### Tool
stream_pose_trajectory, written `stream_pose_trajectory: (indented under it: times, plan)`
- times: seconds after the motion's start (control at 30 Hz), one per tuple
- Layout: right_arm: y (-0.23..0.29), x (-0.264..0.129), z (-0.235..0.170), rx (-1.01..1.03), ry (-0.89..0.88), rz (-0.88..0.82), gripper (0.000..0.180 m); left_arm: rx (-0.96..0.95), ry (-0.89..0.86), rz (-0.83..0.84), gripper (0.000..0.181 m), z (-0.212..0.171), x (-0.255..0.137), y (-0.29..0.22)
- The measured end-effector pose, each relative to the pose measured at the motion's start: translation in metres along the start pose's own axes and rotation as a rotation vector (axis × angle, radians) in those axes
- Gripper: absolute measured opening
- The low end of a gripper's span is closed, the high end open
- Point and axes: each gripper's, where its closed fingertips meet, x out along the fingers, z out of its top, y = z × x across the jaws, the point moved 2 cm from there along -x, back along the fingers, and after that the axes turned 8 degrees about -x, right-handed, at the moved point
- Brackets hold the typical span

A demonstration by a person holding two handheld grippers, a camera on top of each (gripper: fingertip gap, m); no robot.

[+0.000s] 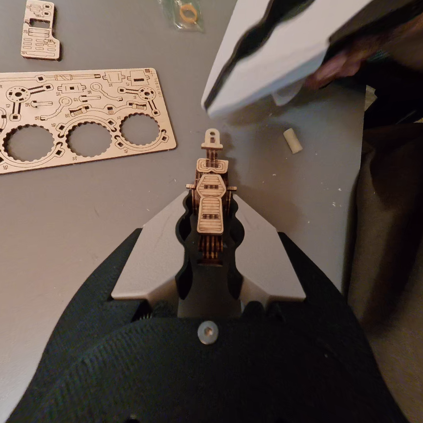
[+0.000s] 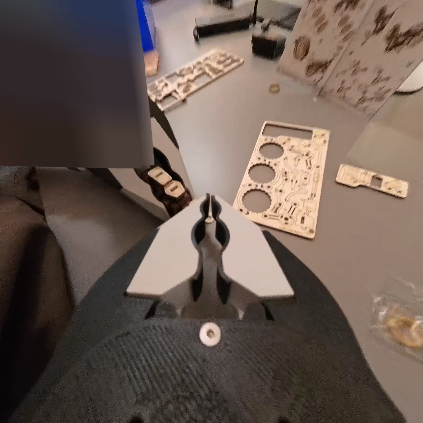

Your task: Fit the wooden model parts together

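Left tool (image 1: 210, 206) clamped, right tool (image 2: 210, 201) closed.

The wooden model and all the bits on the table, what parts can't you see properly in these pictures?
- Wooden model: its lower half is hidden between the left tool in the left wrist view.
- Right tool: it pinches a small pale piece, too hidden to identify in the right wrist view.
- Patterned sheet: blurred in the right wrist view.
- Big cutout sheet: cut off by the left wrist view's left edge.
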Motion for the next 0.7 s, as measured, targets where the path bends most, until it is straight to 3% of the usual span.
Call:
stream_pose_trajectory:
  times: [0.07,0.17,0.2,0.33,0.43,0.7]
  plan:
    - [0.002,-0.007,0.015,-0.014,-0.083,-0.005,0.0,-0.001,0.0,-0.001,0.029,0.0,0.0,0.0]
    - [0.005,0.006,-0.01,-0.012,0.034,0.019,0.007,-0.004,0.0,-0.003,0.029,0.0,0.0,0.0]
    - [0.006,0.006,-0.01,0.0,0.024,0.03,0.0,-0.003,0.0,-0.003,0.029,0.0,0.0,0.0]
    - [0.0,-0.006,0.011,-0.044,-0.068,-0.022,0.0,-0.001,0.0,-0.001,0.029,0.0,0.0,0.0]
    - [0.003,0.007,-0.01,-0.036,0.03,0.009,0.0,-0.004,0.001,-0.004,0.029,0.0,0.0,0.0]
    - [0.006,0.004,-0.007,-0.033,0.01,0.03,0.001,-0.001,0.0,-0.002,0.029,0.0,0.0,0.0]
